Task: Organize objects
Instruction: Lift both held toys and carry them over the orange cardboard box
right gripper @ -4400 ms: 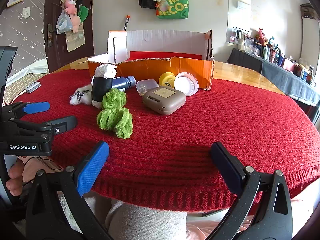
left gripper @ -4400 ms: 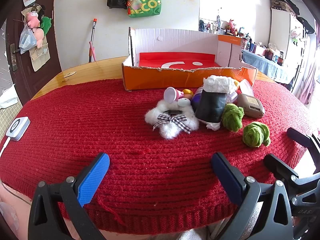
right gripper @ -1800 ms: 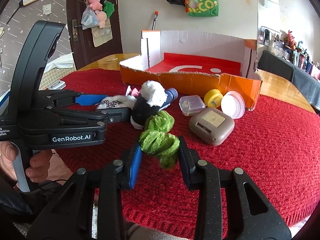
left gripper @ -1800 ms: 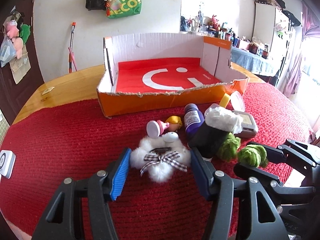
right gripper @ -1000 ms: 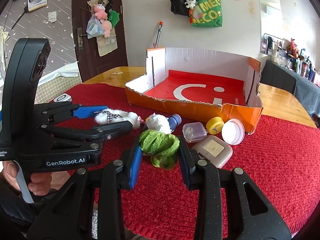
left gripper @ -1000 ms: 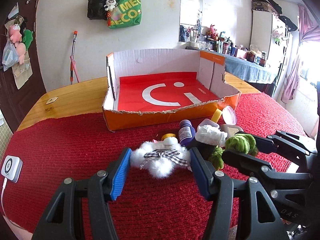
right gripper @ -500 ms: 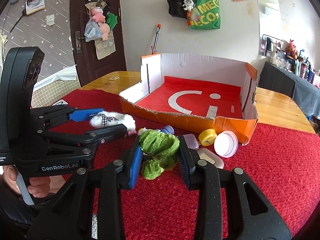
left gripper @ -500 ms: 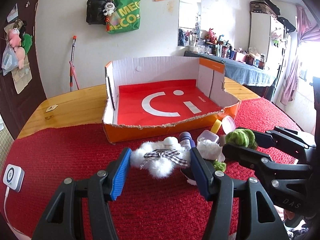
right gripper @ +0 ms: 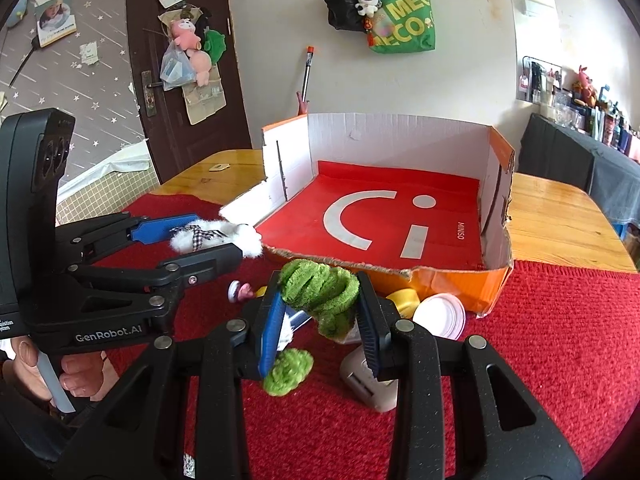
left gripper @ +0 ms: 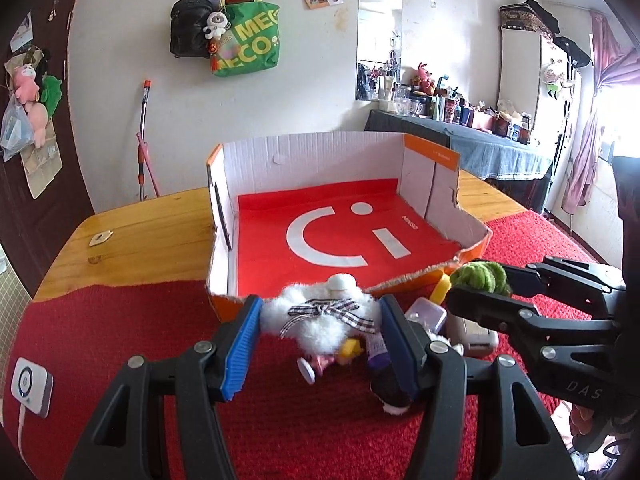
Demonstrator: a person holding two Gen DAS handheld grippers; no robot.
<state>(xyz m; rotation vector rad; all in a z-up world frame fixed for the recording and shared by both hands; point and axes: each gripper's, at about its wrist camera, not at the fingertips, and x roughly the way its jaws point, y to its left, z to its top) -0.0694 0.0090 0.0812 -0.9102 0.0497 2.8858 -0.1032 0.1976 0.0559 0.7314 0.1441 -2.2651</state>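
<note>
My left gripper is shut on a white fluffy toy with a checked bow and holds it in the air just before the front wall of the orange cardboard box. The toy also shows in the right wrist view. My right gripper is shut on a green fuzzy scrunchie, lifted near the box's torn front edge. The scrunchie also shows in the left wrist view. The box's red floor holds nothing.
On the red knitted cloth below lie a second green scrunchie, a beige case, a white lid, a yellow cap, a clear small box, a purple bottle and a pink toy. A white device sits far left.
Both grippers have moved forward and higher toward the box with their objects. The box looks closer and the items on the cloth lie lower in both views.
</note>
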